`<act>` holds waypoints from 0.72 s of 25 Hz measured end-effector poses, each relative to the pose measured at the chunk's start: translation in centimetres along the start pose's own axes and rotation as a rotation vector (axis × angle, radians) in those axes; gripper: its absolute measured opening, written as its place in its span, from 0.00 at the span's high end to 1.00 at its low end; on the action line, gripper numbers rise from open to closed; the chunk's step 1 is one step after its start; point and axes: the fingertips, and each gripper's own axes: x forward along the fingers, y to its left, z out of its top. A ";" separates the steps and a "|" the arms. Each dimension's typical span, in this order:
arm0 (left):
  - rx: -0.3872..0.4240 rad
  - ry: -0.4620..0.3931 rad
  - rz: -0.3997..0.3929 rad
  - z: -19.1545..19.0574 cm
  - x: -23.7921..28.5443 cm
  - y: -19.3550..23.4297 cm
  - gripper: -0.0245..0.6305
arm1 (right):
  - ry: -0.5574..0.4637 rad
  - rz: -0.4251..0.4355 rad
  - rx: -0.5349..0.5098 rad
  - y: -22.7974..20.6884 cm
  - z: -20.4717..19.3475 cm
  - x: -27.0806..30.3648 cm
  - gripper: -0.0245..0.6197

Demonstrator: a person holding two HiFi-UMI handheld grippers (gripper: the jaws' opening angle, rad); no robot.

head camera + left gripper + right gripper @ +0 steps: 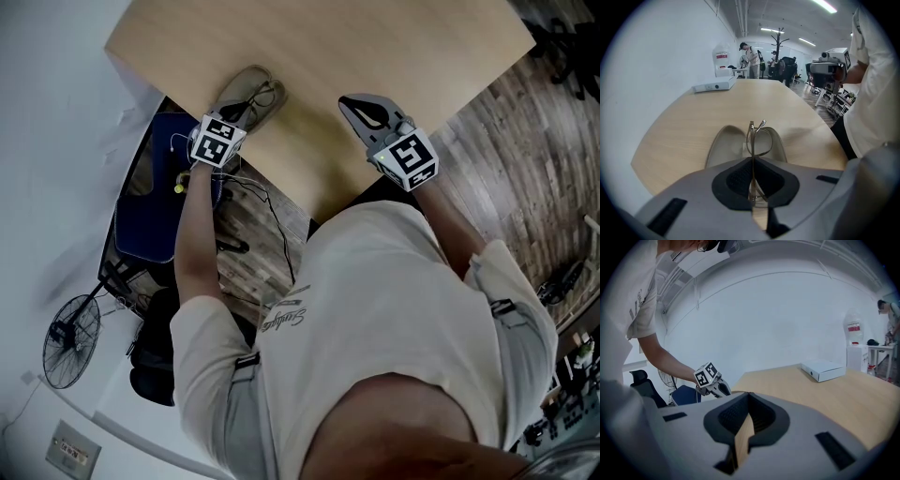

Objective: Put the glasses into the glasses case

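An open beige glasses case (246, 97) (725, 146) lies on the wooden table (375, 47) near its front-left edge. My left gripper (238, 118) (752, 163) is shut on thin metal-framed glasses (758, 139), held edge-on just above the case's open halves. In the right gripper view the left gripper (712, 383) shows beside the table edge, at the end of the person's arm. My right gripper (349, 102) (748, 397) is shut and holds nothing; it hovers over bare table to the right of the case.
A white flat box (715, 85) (823, 370) lies at the table's far end. A blue chair (150, 206) and a floor fan (70, 342) stand beside the table on the left. People stand in the distance behind the table (752, 54).
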 end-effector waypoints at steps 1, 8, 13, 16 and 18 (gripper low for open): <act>-0.006 0.003 -0.006 -0.1 0.2 -0.1 0.93 | 0.003 0.004 -0.001 0.0 -0.1 0.1 0.97; -0.007 0.034 -0.061 -0.8 1.3 -0.6 0.93 | 0.012 0.017 0.000 -0.1 -0.3 1.0 0.97; 0.017 0.061 -0.090 -1.0 1.9 -0.6 0.93 | 0.015 0.010 0.004 -0.2 -0.4 1.1 0.97; 0.028 0.093 -0.102 -0.9 2.1 -0.8 0.93 | 0.015 0.011 0.006 -0.3 -0.6 0.9 0.97; 0.040 0.120 -0.106 -1.0 2.2 -0.9 0.93 | 0.015 0.012 0.005 -0.3 -0.7 0.8 0.97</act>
